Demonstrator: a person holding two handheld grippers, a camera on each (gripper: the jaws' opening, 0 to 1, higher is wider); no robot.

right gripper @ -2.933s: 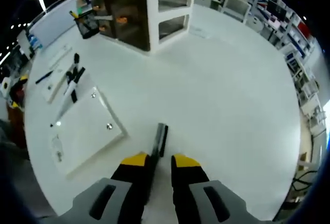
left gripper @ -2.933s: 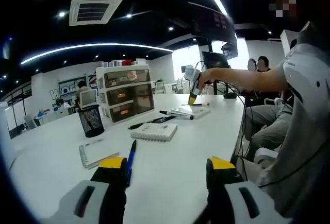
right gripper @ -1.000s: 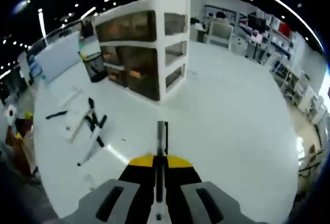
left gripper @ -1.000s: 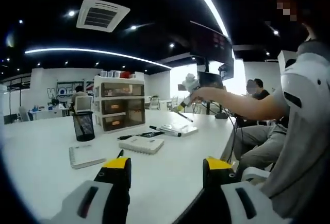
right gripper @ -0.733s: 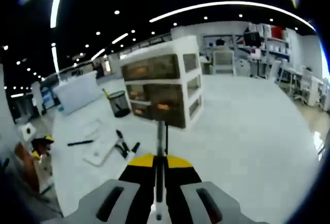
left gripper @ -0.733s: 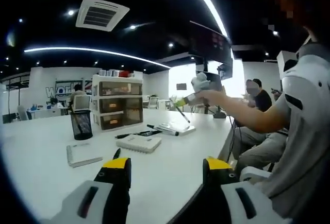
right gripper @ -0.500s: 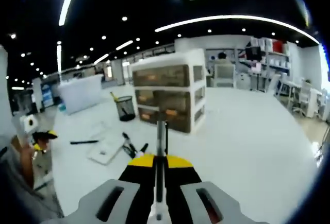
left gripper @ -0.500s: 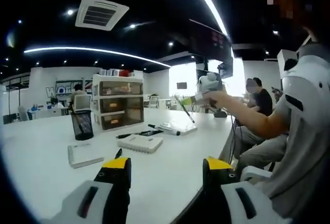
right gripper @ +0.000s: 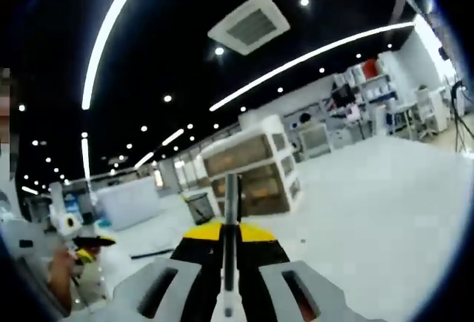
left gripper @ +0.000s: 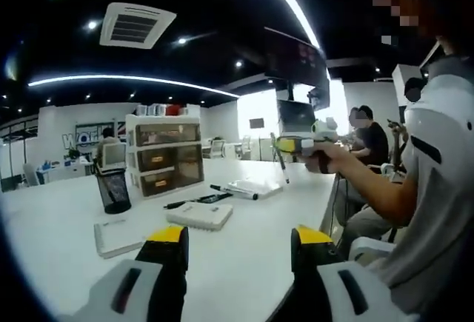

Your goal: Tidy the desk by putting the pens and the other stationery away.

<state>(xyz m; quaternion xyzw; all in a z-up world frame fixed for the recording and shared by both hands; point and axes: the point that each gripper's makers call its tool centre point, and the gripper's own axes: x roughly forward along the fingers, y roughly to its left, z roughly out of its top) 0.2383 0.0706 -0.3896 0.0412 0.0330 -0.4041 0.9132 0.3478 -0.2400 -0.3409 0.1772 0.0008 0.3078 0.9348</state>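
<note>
Right gripper [right gripper: 224,235]: yellow-tipped jaws clamped together on a slim grey pen [right gripper: 231,211]; we see it sticking out forward between the tips, lifted clear of the desk. In the left gripper view the same gripper [left gripper: 290,144] sits off to the right in the person's hand [left gripper: 328,158], with the pen [left gripper: 280,165] hanging down from it above the desk edge.
Left gripper [left gripper: 238,237]: jaws spread wide, nothing between them, low over the white desk [left gripper: 244,211]. We also catch it at the far left of the right gripper view [right gripper: 90,243], blurred.
Desk items: white spiral notebook [left gripper: 198,215] just ahead of the left jaws; second white notepad [left gripper: 118,234] to its left; black pens [left gripper: 196,200] lying behind the notebook; black-capped white marker [left gripper: 233,192] resting on a flat white pad [left gripper: 258,186] further back.
Storage: black mesh pen cup [left gripper: 113,191] beside a white three-drawer organiser with smoked fronts [left gripper: 163,154], both at the back left. Same organiser [right gripper: 252,165] and cup [right gripper: 199,206] sit straight ahead of the held pen in the right gripper view.
Background: seated person [left gripper: 368,135] past the desk's far end.
</note>
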